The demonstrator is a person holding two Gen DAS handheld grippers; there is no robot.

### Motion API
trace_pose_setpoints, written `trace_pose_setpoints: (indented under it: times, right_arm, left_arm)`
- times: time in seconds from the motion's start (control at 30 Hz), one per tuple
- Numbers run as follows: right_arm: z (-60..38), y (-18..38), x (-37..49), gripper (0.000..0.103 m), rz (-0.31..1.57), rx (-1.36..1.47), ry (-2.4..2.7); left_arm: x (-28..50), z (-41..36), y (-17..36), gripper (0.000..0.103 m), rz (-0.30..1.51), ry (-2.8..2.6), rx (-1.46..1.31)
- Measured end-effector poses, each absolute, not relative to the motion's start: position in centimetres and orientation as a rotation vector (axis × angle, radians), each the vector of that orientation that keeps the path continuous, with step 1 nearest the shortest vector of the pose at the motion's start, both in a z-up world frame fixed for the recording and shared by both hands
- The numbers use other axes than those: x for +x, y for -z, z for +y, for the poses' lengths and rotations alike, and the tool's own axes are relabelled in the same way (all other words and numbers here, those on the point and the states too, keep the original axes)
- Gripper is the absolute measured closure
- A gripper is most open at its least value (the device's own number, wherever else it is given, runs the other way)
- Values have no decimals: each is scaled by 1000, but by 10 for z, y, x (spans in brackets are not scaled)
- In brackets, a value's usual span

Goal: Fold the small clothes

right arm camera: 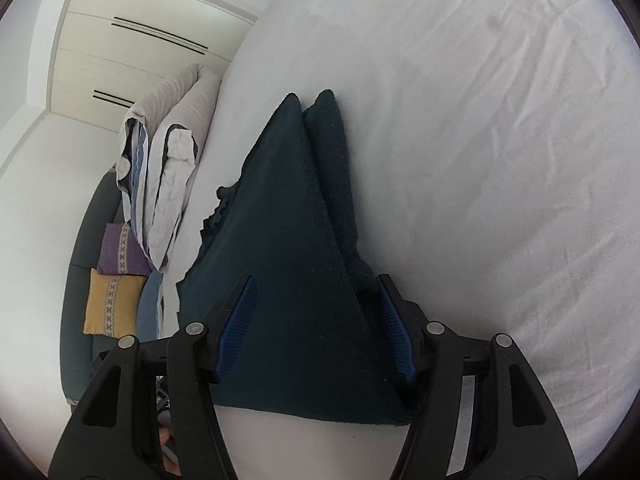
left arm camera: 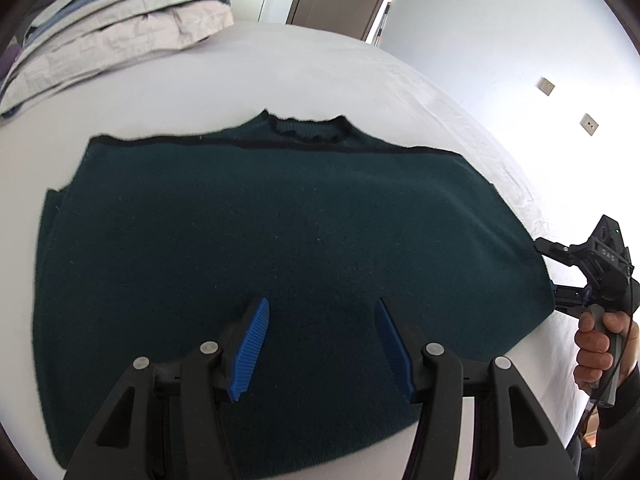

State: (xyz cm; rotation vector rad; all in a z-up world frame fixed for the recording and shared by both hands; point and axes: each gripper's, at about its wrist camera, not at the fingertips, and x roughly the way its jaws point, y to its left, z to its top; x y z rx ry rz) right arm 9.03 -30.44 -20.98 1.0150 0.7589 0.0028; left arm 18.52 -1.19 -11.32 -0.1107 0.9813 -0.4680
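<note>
A dark teal knit sweater (left arm camera: 260, 220) lies flat on the white bed sheet (left arm camera: 280, 68), collar at the far side, sleeves folded in. My left gripper (left arm camera: 322, 344) is open and hovers over the sweater's near part, holding nothing. My right gripper (left arm camera: 554, 272) shows at the sweater's right edge in the left wrist view. In the right wrist view the right gripper (right arm camera: 316, 320) is open, its blue pads (right arm camera: 236, 324) either side of the sweater (right arm camera: 280, 240) edge, not closed on it.
Folded grey and blue bedding (left arm camera: 116, 28) is stacked at the far left of the bed and also shows in the right wrist view (right arm camera: 160, 168). Purple (right arm camera: 120, 250) and yellow cushions (right arm camera: 110, 304) sit on a dark sofa beside the bed. The bed's right edge runs near a white wall (left arm camera: 520, 60).
</note>
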Motion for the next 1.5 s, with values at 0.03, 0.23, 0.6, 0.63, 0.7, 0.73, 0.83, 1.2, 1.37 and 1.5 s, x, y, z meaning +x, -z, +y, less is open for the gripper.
trace_pose_setpoints:
  times: [0.03, 0.23, 0.6, 0.63, 0.7, 0.73, 0.83, 1.2, 1.37, 1.5]
  right_arm:
    - [-304, 210, 93, 49, 767, 1010, -3]
    - [-301, 215, 107, 79, 819, 993, 43]
    - [-265, 183, 122, 88, 877, 770, 195]
    - [-258, 176, 125, 88, 882, 739, 208]
    - [-243, 162, 132, 88, 886, 687, 217]
    - [-230, 152, 139, 88, 889, 649, 214]
    - [-164, 118, 161, 88, 903, 481, 140]
    - [-24, 134, 203, 89, 996, 111, -1]
    - [-26, 133, 191, 88, 957, 68, -2]
    - [-18, 136, 178, 88, 915, 10, 0]
  left_arm:
    - [187, -10, 115, 45, 986, 474, -126]
    - [199, -2, 126, 45, 1013, 508, -203]
    - [206, 8, 128, 45, 1029, 550, -296]
    - [207, 13, 128, 47, 1033, 560, -332]
    - [210, 24, 128, 49, 1042, 569, -404]
    - [210, 32, 127, 49, 1042, 571, -448]
    - [210, 50, 121, 47, 1014, 555, -514]
    - [231, 86, 125, 21, 1036, 619, -805]
    - [252, 46, 117, 21, 1086, 656, -763]
    - [275, 4, 121, 22, 1190, 676, -686]
